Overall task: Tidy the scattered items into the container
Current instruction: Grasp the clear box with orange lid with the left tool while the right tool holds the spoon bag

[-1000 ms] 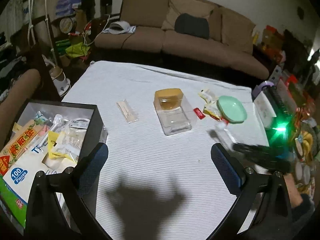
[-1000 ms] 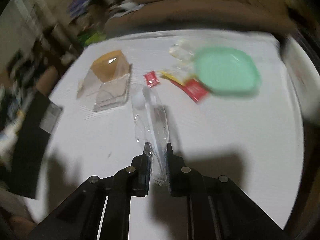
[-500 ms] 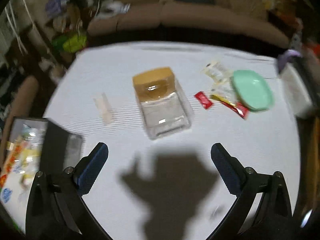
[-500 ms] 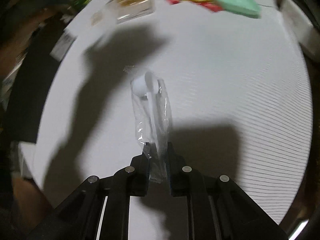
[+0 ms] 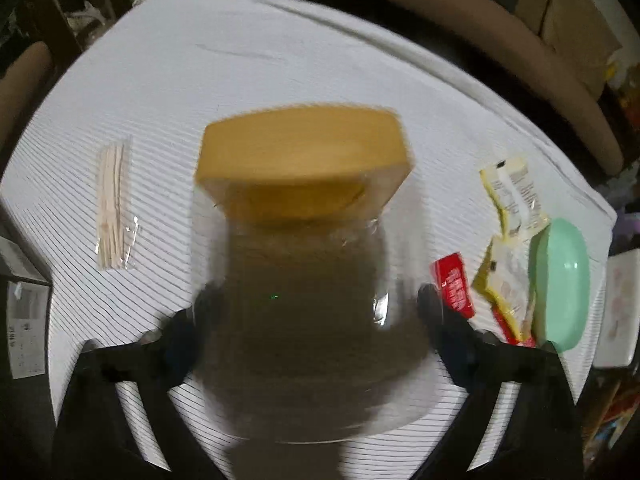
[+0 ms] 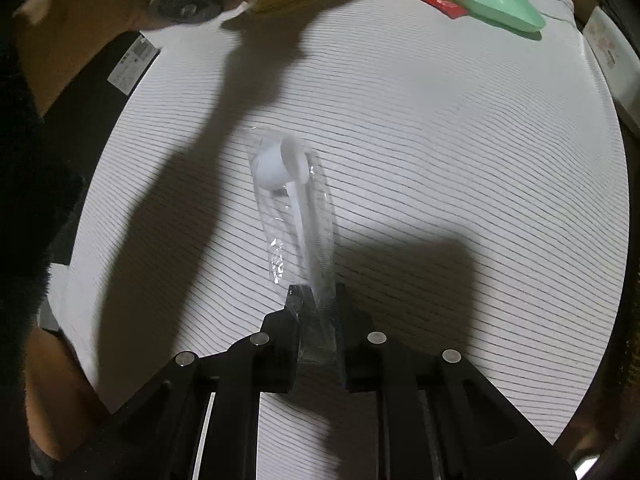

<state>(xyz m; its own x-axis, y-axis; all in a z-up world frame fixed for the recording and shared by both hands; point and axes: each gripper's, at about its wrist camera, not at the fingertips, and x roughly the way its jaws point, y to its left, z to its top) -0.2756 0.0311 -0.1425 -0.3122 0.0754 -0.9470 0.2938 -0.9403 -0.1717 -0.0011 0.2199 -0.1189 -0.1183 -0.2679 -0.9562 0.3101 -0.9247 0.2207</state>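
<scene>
A clear jar with a yellow lid (image 5: 304,160) lies on the white striped tablecloth (image 5: 200,60). My left gripper (image 5: 316,304) straddles the jar's body with its jaws closing; the blurred pads sit right at its walls, and I cannot tell whether they touch. My right gripper (image 6: 318,300) is shut on the end of a clear packet holding a white plastic spoon (image 6: 288,172), above the cloth. The black container (image 6: 92,92) stands at the table's left edge, and a corner of the container (image 5: 24,320) shows in the left wrist view.
A toothpick packet (image 5: 114,208) lies left of the jar. Right of it are a red sachet (image 5: 454,288), yellow sachets (image 5: 512,196) and a mint green dish (image 5: 560,284). A white box (image 5: 620,312) sits at the right edge. A sofa stands behind the table.
My left gripper dropped from above the container to the jar, which now fills the space between its jaws. My right gripper carried the spoon packet toward the near left of the table.
</scene>
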